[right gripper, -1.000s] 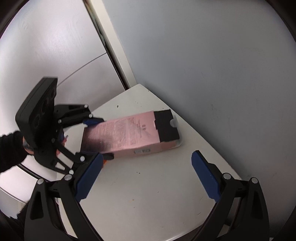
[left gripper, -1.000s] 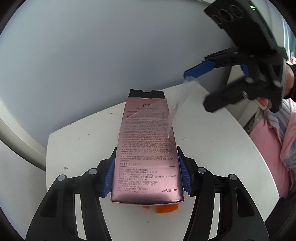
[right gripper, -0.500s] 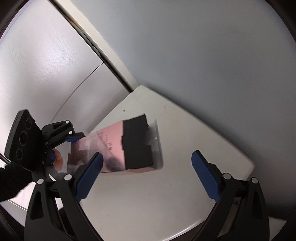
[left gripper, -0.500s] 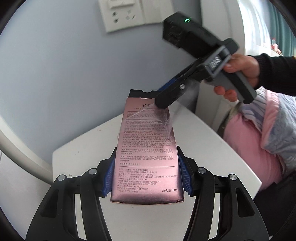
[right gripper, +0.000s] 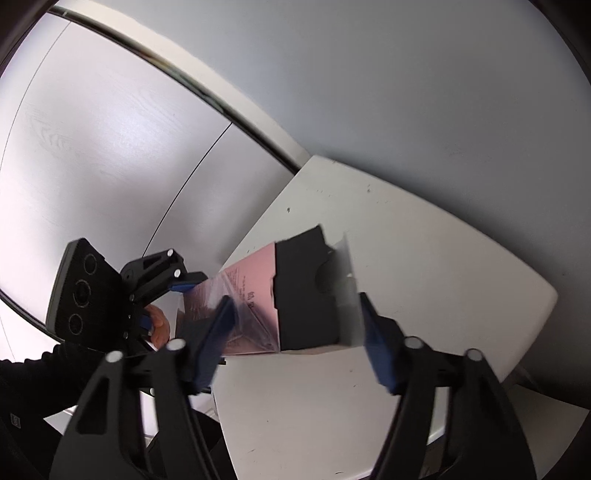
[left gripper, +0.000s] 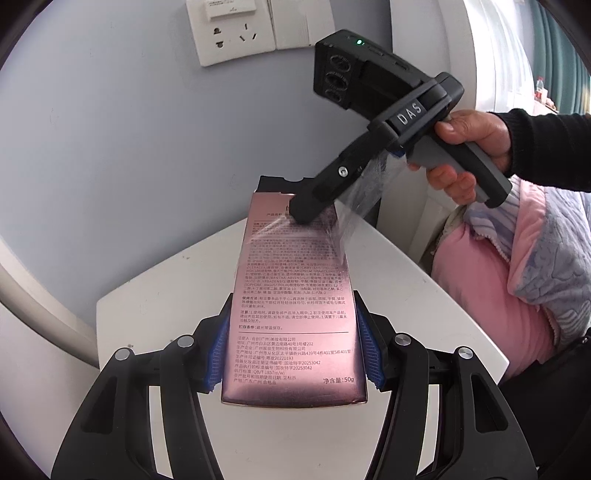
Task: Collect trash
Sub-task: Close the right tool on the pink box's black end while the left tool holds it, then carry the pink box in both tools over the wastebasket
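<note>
A pink cosmetics box (left gripper: pixel 291 302) is held above the white table (left gripper: pixel 406 295), and my left gripper (left gripper: pixel 291 354) is shut on its near end. The box's far end has a black cap (right gripper: pixel 306 295) with loose clear film (left gripper: pixel 362 192) trailing off it. My right gripper (right gripper: pixel 299 332) comes in from the right, and its jaws are closing with the black cap and film (right gripper: pixel 347 266) between them. A narrow gap, filled only by film, still shows beside the right pad. In the left wrist view one finger of the right gripper (left gripper: pixel 310 214) lies over the box's top face.
The table (right gripper: pixel 424 258) stands in a corner against a grey-blue wall with a socket plate (left gripper: pixel 236 33). Pink and blue bedding (left gripper: pixel 517 277) lies to the right. A person's hand (left gripper: pixel 469 140) grips the right gripper's handle. White panels (right gripper: pixel 110 147) stand on the left.
My left gripper has lifted the box off the table. The right gripper has rolled, come over the box's black end, and its jaws have narrowed from wide open.
</note>
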A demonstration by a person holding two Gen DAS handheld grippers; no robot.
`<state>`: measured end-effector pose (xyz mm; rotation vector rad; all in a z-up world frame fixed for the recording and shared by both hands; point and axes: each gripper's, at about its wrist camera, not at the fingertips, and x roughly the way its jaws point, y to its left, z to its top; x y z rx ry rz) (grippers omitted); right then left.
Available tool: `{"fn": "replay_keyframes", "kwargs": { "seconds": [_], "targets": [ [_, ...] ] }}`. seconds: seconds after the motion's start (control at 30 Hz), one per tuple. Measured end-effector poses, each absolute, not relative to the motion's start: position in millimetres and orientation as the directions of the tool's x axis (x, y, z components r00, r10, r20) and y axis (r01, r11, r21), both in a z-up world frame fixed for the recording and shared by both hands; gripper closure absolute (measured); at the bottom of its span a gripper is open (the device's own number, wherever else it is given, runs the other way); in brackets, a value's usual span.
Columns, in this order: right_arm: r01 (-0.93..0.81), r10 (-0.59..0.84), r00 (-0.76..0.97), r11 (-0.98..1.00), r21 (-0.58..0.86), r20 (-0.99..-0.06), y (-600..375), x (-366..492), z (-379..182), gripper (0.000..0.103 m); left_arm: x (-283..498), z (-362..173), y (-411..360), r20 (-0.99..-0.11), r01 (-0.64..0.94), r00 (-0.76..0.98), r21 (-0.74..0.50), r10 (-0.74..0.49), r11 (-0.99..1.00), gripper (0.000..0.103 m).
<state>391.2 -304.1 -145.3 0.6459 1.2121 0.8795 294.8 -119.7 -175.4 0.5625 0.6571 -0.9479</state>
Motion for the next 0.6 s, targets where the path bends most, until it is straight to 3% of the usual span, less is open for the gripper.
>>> {"fn": "replay_keyframes", "kwargs": {
  "seconds": [0.27, 0.6],
  "targets": [
    [-0.273, 0.845, 0.118, 0.533, 0.801, -0.522, -301, 388, -131, 0.056, 284, -176, -121, -0.727, 0.851, 0.449, 0.171, -0.519, 0.497, 0.047],
    [-0.334, 0.846, 0.111, 0.526, 0.782, -0.521, -291, 382, -108, 0.057, 263, -160, -110, -0.712, 0.820, 0.495, 0.193, -0.498, 0.539, 0.047]
  ]
}}
